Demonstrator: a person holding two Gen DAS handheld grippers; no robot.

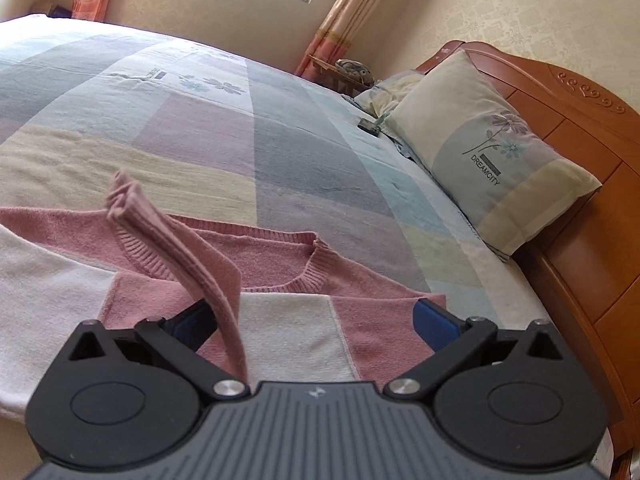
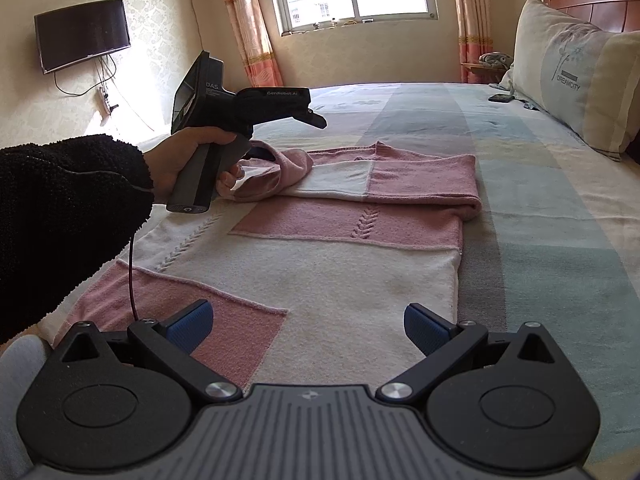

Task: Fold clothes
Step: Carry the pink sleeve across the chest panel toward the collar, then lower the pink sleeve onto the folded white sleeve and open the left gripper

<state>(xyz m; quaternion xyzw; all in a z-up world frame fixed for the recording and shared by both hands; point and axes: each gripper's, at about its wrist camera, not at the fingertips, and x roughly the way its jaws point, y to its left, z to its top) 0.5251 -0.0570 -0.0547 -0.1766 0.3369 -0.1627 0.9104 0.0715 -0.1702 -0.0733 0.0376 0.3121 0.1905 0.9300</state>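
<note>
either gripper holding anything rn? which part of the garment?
Neither is clamped. The left gripper is open, with the pink sweater's sleeve draped over its left finger, cuff up. The right gripper is open above the sweater, holding nothing.

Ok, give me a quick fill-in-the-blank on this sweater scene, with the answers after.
1. The sweater is pink and ____.
2. It lies on the ____.
3. The right gripper has its jaws ____.
4. The sleeve lies over the ____ gripper.

Missing words: white; bed; open; left.
</note>
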